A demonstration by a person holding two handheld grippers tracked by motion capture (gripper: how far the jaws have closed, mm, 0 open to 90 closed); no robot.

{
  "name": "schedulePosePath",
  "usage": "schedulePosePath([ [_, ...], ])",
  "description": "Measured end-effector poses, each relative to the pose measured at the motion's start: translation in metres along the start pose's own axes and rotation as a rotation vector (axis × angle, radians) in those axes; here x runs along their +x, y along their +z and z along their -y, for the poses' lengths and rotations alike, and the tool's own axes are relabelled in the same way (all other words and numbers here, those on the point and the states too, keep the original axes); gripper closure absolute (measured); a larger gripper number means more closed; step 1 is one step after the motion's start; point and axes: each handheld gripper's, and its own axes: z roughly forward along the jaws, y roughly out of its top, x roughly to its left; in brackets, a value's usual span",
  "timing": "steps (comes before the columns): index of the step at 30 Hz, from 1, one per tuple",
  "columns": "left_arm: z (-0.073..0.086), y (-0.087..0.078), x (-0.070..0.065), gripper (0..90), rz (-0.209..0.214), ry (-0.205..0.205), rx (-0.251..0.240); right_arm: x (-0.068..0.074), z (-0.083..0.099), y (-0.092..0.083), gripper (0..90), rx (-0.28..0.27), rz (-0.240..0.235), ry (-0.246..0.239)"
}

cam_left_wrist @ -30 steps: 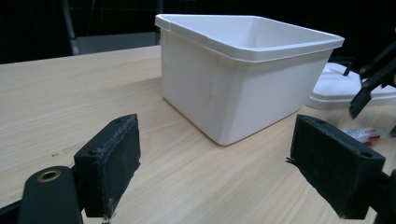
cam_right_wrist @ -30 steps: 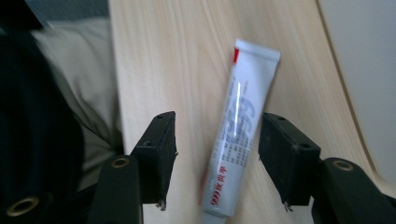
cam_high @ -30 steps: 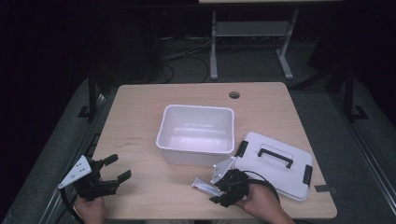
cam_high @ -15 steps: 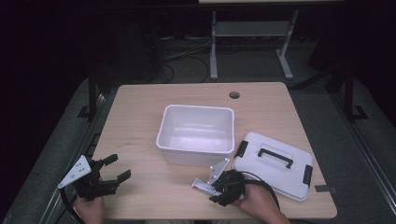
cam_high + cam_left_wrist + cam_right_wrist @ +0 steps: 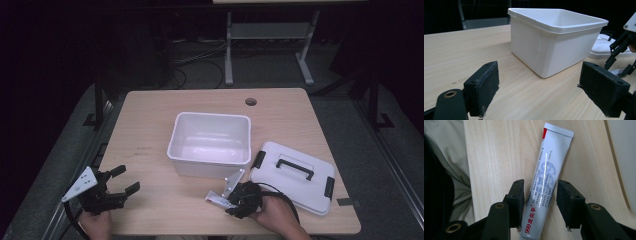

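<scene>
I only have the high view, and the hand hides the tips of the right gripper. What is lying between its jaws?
Observer: A silver-white tube with red print. It lies flat on the table and runs lengthwise between the jaws of the right gripper.
Operator: Is it clamped?
Observer: Not yet, as far as I can tell. The jaws have just been closing, and one pad is at the tube's edge, but there is a gap at the other.
Operator: And the left gripper?
Observer: The left gripper is open with nothing between its jaws, and it is aimed at a corner of the white bin.
</scene>
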Motion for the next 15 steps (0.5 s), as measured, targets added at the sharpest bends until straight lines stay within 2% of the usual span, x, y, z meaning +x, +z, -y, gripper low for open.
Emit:
schedulePosePath([
  [15, -0.0001, -0.0001, 0.0, 15.7, 0.001, 0.0, 0.0, -0.0043, 0.0005, 0.0008, 61.8, 0.004, -0.013, 0.013],
])
